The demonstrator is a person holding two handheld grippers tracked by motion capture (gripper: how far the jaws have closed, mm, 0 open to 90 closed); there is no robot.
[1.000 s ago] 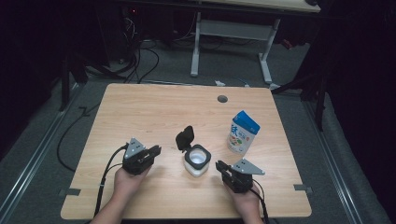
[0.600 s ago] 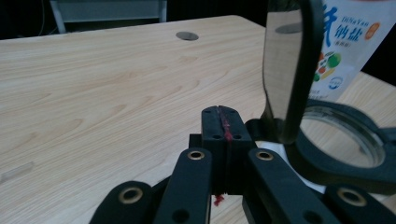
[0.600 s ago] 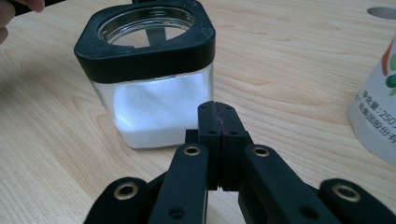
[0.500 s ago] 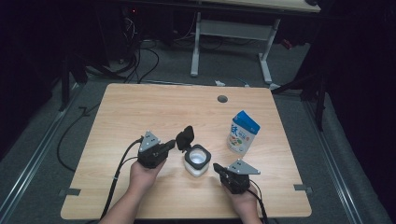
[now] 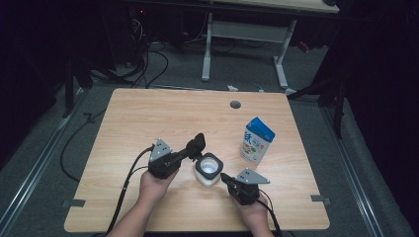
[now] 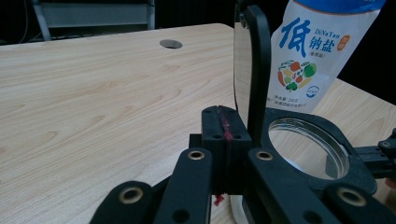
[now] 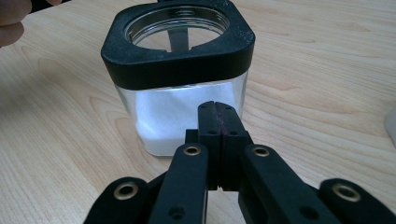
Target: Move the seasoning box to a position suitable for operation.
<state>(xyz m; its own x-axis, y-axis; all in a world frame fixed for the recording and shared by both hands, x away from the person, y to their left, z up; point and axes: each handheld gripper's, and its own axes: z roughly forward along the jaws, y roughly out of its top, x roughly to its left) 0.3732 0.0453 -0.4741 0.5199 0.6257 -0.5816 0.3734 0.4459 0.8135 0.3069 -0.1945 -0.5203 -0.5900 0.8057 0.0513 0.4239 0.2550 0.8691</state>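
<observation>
A clear square jar (image 5: 208, 169) with a black collar stands on the wooden table (image 5: 148, 118); white powder fills its lower part (image 7: 177, 116). Its black flip lid (image 5: 199, 144) stands raised at the jar's left rim. My left gripper (image 5: 190, 152) is shut with nothing in it. Its tips (image 6: 223, 126) lie close beside the upright lid (image 6: 256, 70), left of the jar's mouth (image 6: 308, 147). My right gripper (image 5: 225, 177) is also shut and holds nothing, and its tips (image 7: 218, 116) point at the jar's near wall (image 7: 154, 93). A blue and white salt bag (image 5: 257, 140) stands right of the jar.
A round cable hole (image 5: 235, 104) sits near the table's far edge. The salt bag (image 6: 322, 51) rises just behind the lid. Bare wood spreads left and beyond the jar. Cables trail off the near edge. A desk frame (image 5: 247, 34) stands on the floor behind.
My left gripper has moved right and a little away from the near edge, up to the jar's lid. The right gripper has stayed in place. The jar and bag have not moved.
</observation>
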